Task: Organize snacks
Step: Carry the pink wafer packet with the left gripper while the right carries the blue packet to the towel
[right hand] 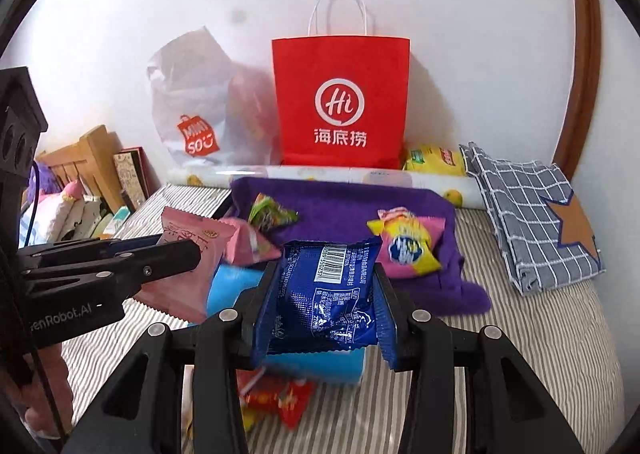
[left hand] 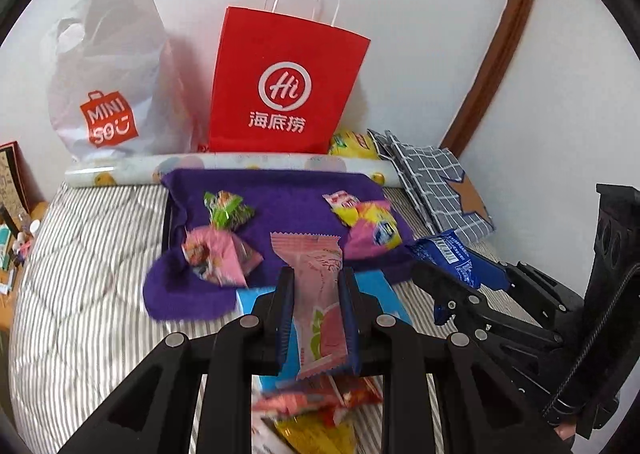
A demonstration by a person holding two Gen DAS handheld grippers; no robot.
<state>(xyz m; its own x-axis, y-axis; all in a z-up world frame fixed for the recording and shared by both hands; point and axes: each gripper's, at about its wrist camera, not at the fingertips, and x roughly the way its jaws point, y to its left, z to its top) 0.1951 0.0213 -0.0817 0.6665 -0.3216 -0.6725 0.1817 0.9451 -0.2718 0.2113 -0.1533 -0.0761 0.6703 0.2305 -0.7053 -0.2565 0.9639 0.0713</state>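
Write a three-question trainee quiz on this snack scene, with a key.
1. True or false: the left gripper is empty.
2. Which packet is in the right gripper? A) green B) blue C) yellow
3. Fill in: the loose snacks lie on a ___ cloth.

Key:
1. False; it clamps the pink packet.
2. B, the blue packet.
3. Purple; the purple cloth.

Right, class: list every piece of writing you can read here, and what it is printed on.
"Hi 海底捞": red paper carrier bag.
"MINI SO": white plastic shopping bag.
"enRobot.AI", first letters cut off: left gripper body.
Blue foil snack packet: barcode digits and print too small.
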